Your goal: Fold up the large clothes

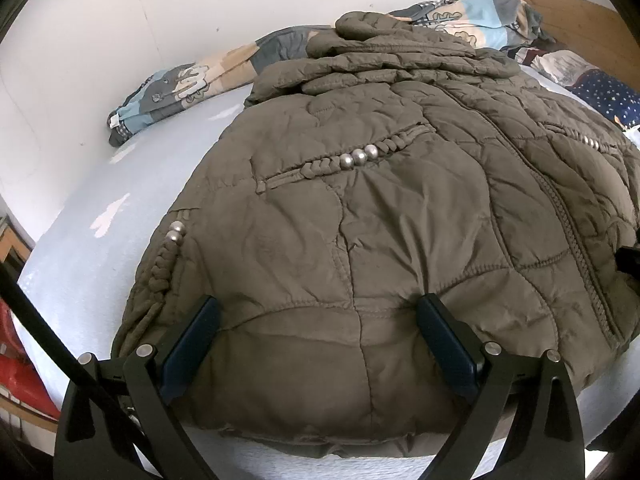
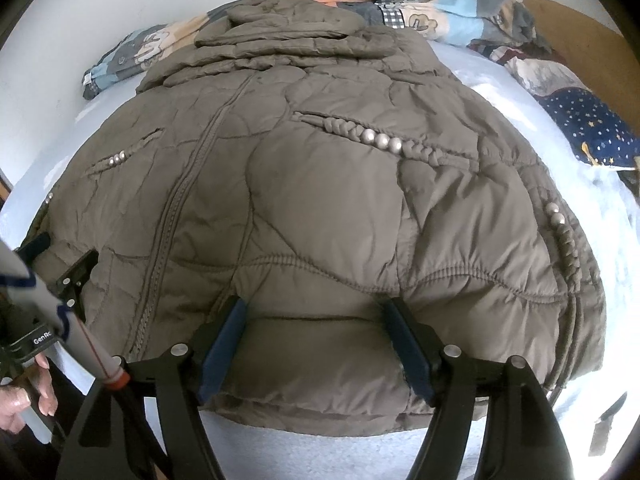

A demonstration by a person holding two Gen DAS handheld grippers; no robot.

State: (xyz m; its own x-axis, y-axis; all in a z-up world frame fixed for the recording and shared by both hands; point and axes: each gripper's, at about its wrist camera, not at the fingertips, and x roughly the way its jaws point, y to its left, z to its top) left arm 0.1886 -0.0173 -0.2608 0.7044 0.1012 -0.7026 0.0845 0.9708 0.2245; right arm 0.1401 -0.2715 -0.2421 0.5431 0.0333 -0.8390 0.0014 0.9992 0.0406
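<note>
A large olive-brown quilted jacket (image 1: 400,220) lies front up on a bed with a pale blue sheet (image 1: 120,184); it has a centre zip, braided pocket trims and silver studs. Its sleeves and hood are folded over the top. My left gripper (image 1: 318,304) is open, its fingers straddling the hem at the jacket's left half. My right gripper (image 2: 314,306) is open too, its fingers on either side of a bulge of the hem on the jacket (image 2: 320,200). The left gripper also shows at the left edge of the right wrist view (image 2: 60,256).
A patchwork quilt (image 1: 184,84) lies bunched along the white wall behind the jacket. A dark blue starry pillow (image 2: 588,120) and a wooden headboard (image 2: 580,28) are at the right. A person's hand (image 2: 24,392) holds the left gripper's handle.
</note>
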